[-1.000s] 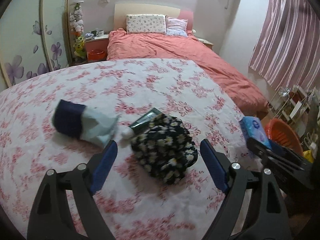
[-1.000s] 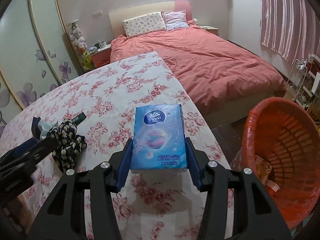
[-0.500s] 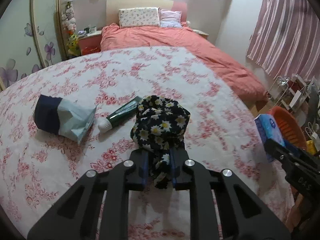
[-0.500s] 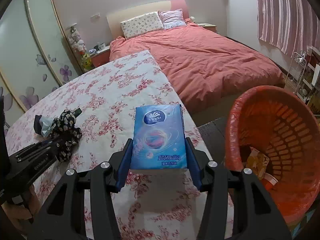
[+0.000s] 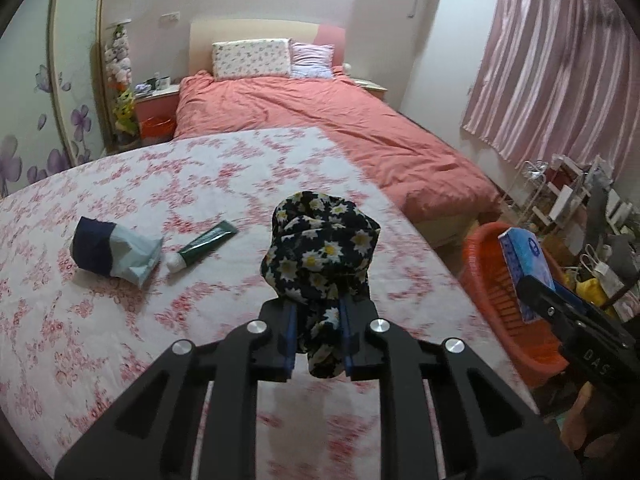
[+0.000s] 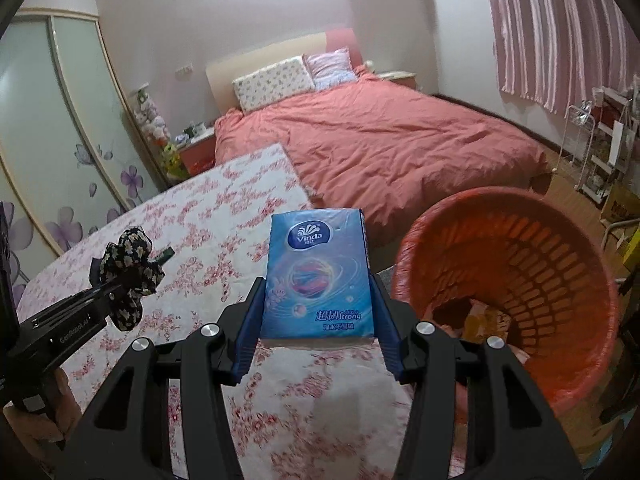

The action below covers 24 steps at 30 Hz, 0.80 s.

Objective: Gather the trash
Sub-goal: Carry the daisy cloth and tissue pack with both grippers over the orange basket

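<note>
My left gripper is shut on a black cloth with daisy print and holds it lifted above the floral tablecloth. The cloth also shows in the right wrist view. My right gripper is shut on a blue Vinda tissue pack, held near the table's right edge, left of the orange basket. In the left wrist view the tissue pack hangs over the basket. A blue-and-pale bag and a green tube lie on the table.
The basket holds some wrappers at its bottom. A bed with a salmon cover stands behind the table. A wire rack with clutter and pink curtains are at the right. A wardrobe is at the left.
My left gripper closed on the daisy cloth and lifted it off the table. My right gripper carried the tissue pack rightward, closer to the orange basket.
</note>
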Motion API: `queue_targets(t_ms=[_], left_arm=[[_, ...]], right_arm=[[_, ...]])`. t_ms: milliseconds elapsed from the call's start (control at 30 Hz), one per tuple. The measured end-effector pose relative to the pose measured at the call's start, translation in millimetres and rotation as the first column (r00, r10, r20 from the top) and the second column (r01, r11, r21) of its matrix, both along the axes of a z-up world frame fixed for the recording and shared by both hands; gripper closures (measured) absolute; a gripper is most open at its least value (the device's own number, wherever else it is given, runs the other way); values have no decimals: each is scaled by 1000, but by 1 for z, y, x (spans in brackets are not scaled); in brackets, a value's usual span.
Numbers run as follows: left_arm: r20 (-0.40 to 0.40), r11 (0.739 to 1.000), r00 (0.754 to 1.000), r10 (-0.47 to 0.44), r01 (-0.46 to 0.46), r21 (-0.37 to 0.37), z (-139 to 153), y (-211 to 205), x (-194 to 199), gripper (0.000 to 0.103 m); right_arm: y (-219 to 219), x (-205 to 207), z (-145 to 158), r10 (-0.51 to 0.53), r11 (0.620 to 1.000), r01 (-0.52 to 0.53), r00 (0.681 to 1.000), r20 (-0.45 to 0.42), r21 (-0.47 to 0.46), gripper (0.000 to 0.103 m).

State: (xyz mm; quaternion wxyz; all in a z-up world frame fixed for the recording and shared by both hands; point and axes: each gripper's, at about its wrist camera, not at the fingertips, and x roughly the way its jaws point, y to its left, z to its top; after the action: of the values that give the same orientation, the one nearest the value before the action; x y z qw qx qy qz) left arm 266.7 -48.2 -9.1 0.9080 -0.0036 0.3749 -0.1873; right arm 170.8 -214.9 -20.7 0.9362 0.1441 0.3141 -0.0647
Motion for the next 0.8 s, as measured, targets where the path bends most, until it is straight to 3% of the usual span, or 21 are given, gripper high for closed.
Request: queue_targets(t_ms=[433,800], left_arm=[[46,981,983,-179,182,-63,31,-66,-52,85],[42,951,956,-290,293,-99,29,-123,-65,85]], right_arm=[[-21,-51,20,-132,972,163,975,181,-170,52],[-61,-60,21,-219,951,259,950,221,-171,52]])
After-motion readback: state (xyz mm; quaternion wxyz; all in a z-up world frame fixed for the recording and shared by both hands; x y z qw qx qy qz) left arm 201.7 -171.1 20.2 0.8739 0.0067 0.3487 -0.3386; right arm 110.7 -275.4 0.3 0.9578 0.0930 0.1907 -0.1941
